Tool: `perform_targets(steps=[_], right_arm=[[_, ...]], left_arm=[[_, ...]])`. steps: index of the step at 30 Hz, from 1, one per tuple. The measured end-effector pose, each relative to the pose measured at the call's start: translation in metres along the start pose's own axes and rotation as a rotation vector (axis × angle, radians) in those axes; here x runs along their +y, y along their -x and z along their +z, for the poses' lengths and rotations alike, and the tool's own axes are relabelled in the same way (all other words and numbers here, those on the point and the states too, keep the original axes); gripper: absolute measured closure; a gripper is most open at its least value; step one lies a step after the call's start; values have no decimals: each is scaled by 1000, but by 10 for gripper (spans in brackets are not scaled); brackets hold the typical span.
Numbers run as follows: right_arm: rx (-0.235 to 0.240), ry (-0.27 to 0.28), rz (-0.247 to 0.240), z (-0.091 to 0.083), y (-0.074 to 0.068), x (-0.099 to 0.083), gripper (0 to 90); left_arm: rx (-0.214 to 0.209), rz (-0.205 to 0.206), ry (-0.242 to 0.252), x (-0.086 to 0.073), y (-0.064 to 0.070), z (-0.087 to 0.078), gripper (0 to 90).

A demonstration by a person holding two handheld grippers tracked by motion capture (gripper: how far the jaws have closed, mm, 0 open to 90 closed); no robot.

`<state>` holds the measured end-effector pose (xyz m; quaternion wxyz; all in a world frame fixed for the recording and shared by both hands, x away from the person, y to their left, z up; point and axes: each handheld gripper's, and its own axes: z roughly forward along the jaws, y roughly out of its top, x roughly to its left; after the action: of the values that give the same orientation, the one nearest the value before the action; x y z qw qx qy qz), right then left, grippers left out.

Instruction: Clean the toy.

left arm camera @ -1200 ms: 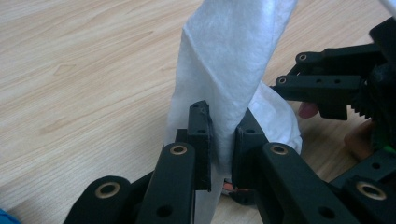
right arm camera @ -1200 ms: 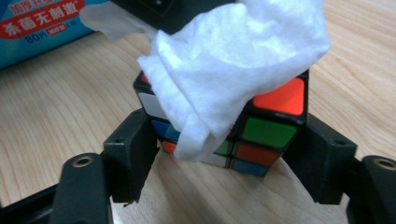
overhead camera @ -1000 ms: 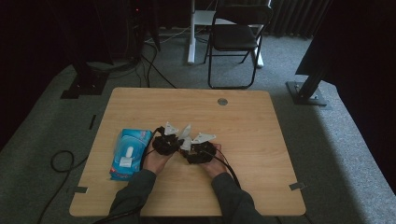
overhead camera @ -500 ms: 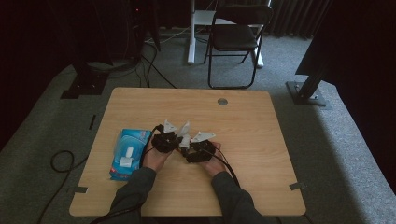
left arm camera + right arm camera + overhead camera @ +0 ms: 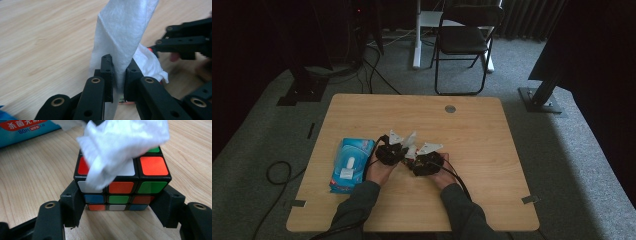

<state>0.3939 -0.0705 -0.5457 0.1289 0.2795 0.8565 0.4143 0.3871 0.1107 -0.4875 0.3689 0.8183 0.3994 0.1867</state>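
Pinching the limp, light wipe (image 5: 120, 37) in our left gripper (image 5: 119, 75), we are dabbing the rigid cube (image 5: 122, 180) clamped at its sides between our right gripper's (image 5: 122, 206) jaws.

A soft, matt white cloth-like wipe (image 5: 122, 32) lies over a glossy plastic colour-tiled puzzle cube (image 5: 125, 180) on the smooth pale wood-grain table (image 5: 472, 125), near a shiny blue plastic wipe packet (image 5: 349, 162) and matt black plastic jaws.

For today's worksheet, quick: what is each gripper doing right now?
Left gripper: shut on the white wipe.
Right gripper: shut on the puzzle cube, fingers against its two sides.
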Motion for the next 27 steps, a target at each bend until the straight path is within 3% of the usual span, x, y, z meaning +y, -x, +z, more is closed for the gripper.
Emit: perform_targets(steps=[2,5,11,13,15,21,27], right_arm=[[-1,0,-4,0,0,0,337],[-3,0,-6,0,0,0,338],[-5,0,-7,0,0,0,338],[-3,-1,-7,0,0,0,338],[-3,-1,-8,0,0,0,338],[-16,0,-2,0,2,0,341],[-17,-1,-1,0,1,0,340]], left_arm=[[29,-1,1,-1,-2,0,814],[33,-8,-2,-2,-4,-2,814],[19,34,-13,-9,7,-13,814],[38,71,-28,-12,10,-16,814],[46,74,-34,-12,9,-16,813],[39,64,-24,-2,6,-7,813],[19,63,-12,11,12,10,812]])
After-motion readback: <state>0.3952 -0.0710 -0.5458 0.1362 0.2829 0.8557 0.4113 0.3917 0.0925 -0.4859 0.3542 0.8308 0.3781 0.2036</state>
